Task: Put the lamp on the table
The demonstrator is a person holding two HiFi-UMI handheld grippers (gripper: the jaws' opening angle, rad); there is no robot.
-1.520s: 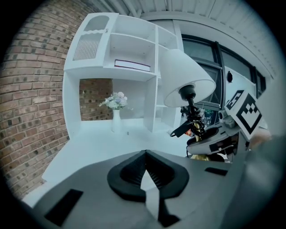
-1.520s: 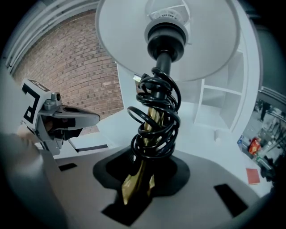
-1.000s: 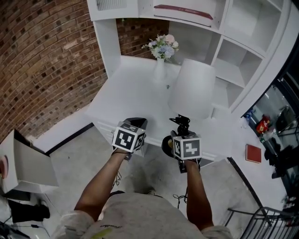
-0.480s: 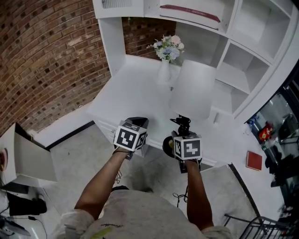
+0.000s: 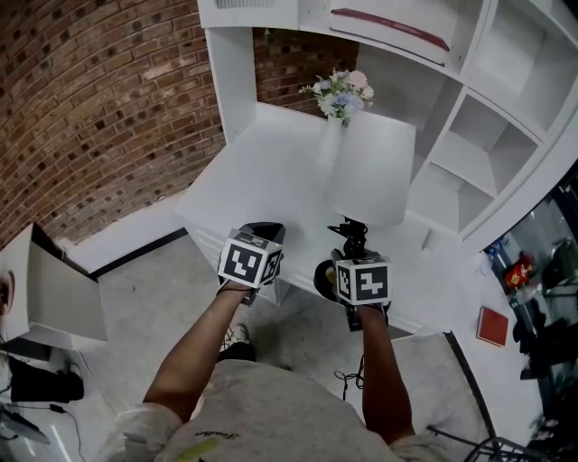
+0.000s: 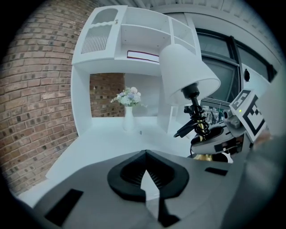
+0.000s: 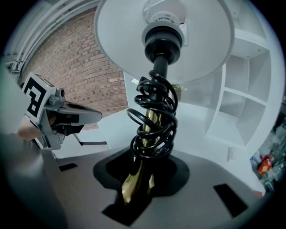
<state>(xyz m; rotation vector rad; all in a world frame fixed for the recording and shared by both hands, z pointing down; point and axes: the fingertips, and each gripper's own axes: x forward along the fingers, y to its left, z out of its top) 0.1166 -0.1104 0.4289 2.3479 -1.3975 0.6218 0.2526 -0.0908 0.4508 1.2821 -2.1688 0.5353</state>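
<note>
The lamp has a white shade point(image 5: 370, 171), a brass stem and a black cord coiled round the stem point(image 7: 154, 120). My right gripper point(image 5: 350, 254) is shut on the stem low down and holds the lamp upright, just above the front edge of the white table point(image 5: 262, 171). The right gripper view shows the brass stem between the jaws point(image 7: 140, 174). In the left gripper view the lamp point(image 6: 187, 76) hangs at the right. My left gripper point(image 5: 262, 238) is beside it on the left, shut and empty point(image 6: 145, 154).
A white vase of flowers point(image 5: 341, 95) stands at the back of the table, just behind the shade. White shelves point(image 5: 470, 135) rise behind and to the right, with a book point(image 5: 388, 23) on one. A brick wall point(image 5: 99, 99) is at the left, a white box point(image 5: 54, 298) on the floor.
The table and shelves have slid to the right in the head view. The lamp stays in the right gripper and its shade now stands further over the table. The left gripper has barely moved.
</note>
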